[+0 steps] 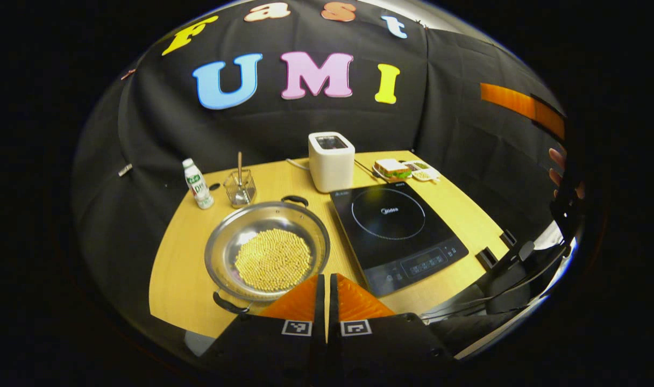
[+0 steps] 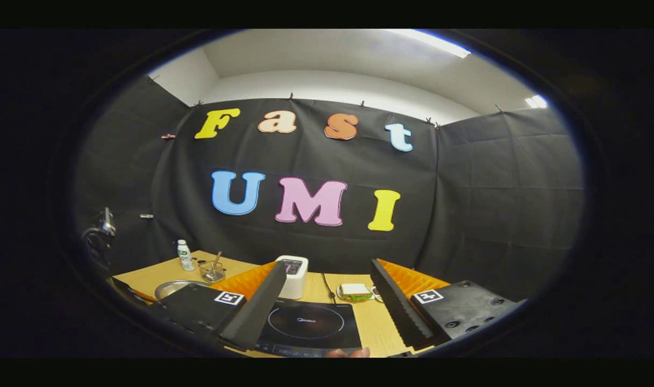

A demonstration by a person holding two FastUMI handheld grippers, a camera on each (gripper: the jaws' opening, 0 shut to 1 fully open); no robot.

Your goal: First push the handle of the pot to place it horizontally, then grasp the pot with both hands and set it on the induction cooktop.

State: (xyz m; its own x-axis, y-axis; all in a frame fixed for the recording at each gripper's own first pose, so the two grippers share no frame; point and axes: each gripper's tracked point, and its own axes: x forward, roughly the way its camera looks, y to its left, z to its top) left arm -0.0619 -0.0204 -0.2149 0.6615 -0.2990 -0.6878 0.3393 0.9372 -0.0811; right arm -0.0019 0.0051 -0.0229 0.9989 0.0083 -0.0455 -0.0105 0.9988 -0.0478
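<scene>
My left gripper [image 1: 325, 285] pressed together above the bean-filled pot [image 1: 268, 250], induction cooktop [image 1: 397, 236] just beside it, my right gripper [image 2: 327, 293] spread wide over the cooktop, toaster [image 1: 331, 161] behind.

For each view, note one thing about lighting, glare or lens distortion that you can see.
Left gripper view: the table edge bows into a curve from the fisheye lens, and the steel pot rim catches bright reflections. Right gripper view: a ceiling light glares at the top, while the induction cooktop sits dim and low.
</scene>
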